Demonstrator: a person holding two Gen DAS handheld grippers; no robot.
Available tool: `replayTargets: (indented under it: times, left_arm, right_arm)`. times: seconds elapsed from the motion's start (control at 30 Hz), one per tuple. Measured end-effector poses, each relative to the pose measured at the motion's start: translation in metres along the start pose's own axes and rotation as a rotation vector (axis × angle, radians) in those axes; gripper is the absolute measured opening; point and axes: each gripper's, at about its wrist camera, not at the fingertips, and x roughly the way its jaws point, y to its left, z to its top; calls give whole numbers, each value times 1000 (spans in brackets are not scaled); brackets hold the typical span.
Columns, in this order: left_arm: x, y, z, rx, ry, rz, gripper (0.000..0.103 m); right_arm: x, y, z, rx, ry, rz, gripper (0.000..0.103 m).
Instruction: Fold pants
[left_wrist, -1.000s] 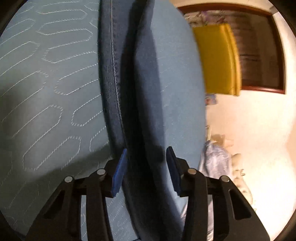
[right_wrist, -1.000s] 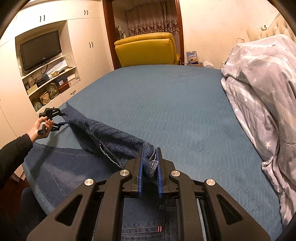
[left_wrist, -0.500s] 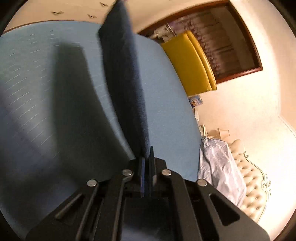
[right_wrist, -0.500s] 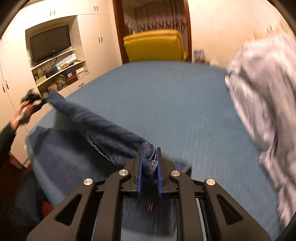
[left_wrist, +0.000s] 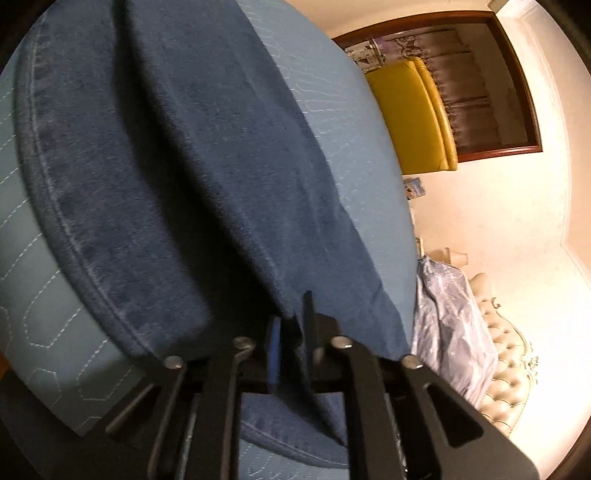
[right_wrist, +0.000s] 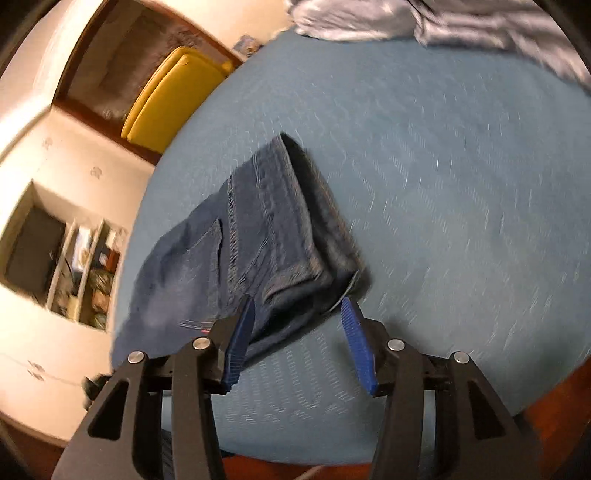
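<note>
Dark blue denim pants (right_wrist: 255, 236) lie folded on the blue quilted bed (right_wrist: 443, 177), waistband end toward me. My right gripper (right_wrist: 297, 332) is open, its blue pads on either side of the near end of the pants, holding nothing. In the left wrist view the pants (left_wrist: 177, 177) fill the frame over the bed (left_wrist: 37, 325). My left gripper (left_wrist: 291, 332) is shut on a fold of the denim. The view is blurred by motion.
A yellow armchair (right_wrist: 166, 99) stands beyond the bed by a dark wooden doorway; it also shows in the left wrist view (left_wrist: 410, 114). A grey-lilac duvet (right_wrist: 424, 18) lies at the head end, by a tufted headboard (left_wrist: 506, 354). White shelving (right_wrist: 66, 266) stands at the left.
My right gripper has opened and let go of the denim, and the pants now lie folded on the bed. My left gripper stays shut on the fabric and has come down with it.
</note>
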Motion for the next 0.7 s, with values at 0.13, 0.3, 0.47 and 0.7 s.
replayTargets:
  times: [0.13,0.3,0.47,0.7]
  left_arm:
    - [-3,7,-2,-16,14,-8,27]
    - [-4,19,1,-23,28,-12,23]
    - [-7,16,8,-5,35,-1,3]
    - [-53,-2,-18,44,-13,5,2]
  right_arm:
    - [21,0,-3,105,-2,4,50]
    - [30,9,8,109,-15,-36,50]
    - [39,12,25,89,-23,-105,14]
    - [0,46,34,-14,-102,-154,9]
